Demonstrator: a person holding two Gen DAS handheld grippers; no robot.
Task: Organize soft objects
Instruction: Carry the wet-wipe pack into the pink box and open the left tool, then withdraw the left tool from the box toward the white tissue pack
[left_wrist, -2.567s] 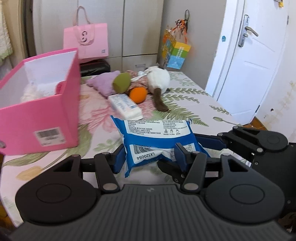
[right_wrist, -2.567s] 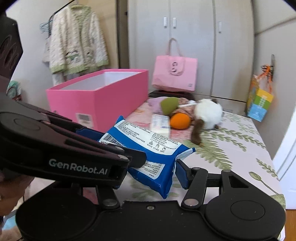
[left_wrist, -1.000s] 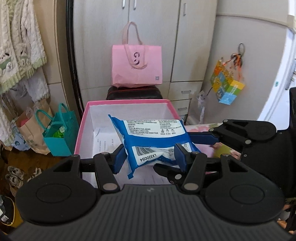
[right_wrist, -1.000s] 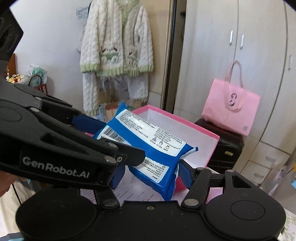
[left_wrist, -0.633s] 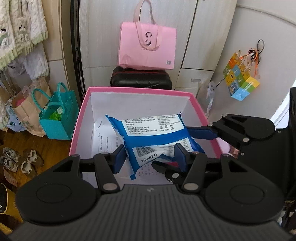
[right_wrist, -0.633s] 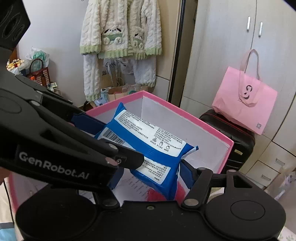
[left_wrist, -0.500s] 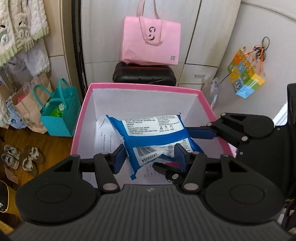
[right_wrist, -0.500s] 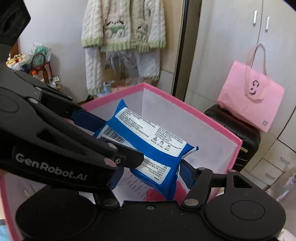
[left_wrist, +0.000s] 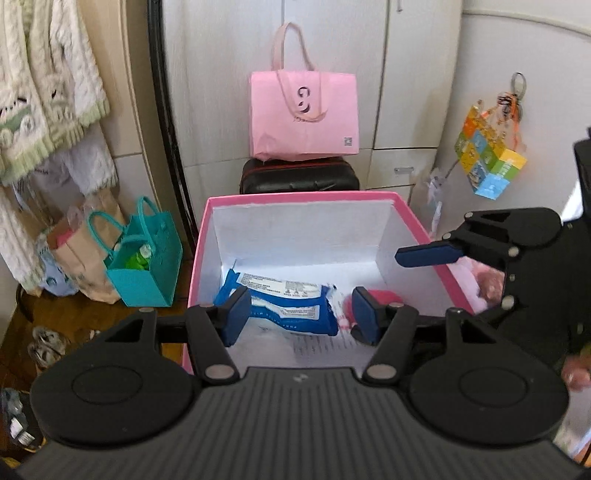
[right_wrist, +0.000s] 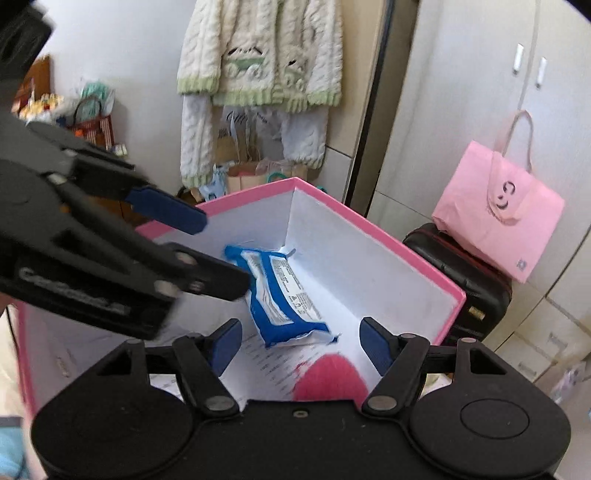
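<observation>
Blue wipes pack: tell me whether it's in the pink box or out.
In. The blue wipes pack lies on the pink box floor, below the rim, free of both hand-held grippers.

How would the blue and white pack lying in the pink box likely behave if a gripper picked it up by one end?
The blue and white pack has a crinkled film wrapper with a loose sealed end, so it would probably sag. The film looks glossy, so possibly slippery. It lies flat in the pink box, so it is unlikely to roll.
</observation>
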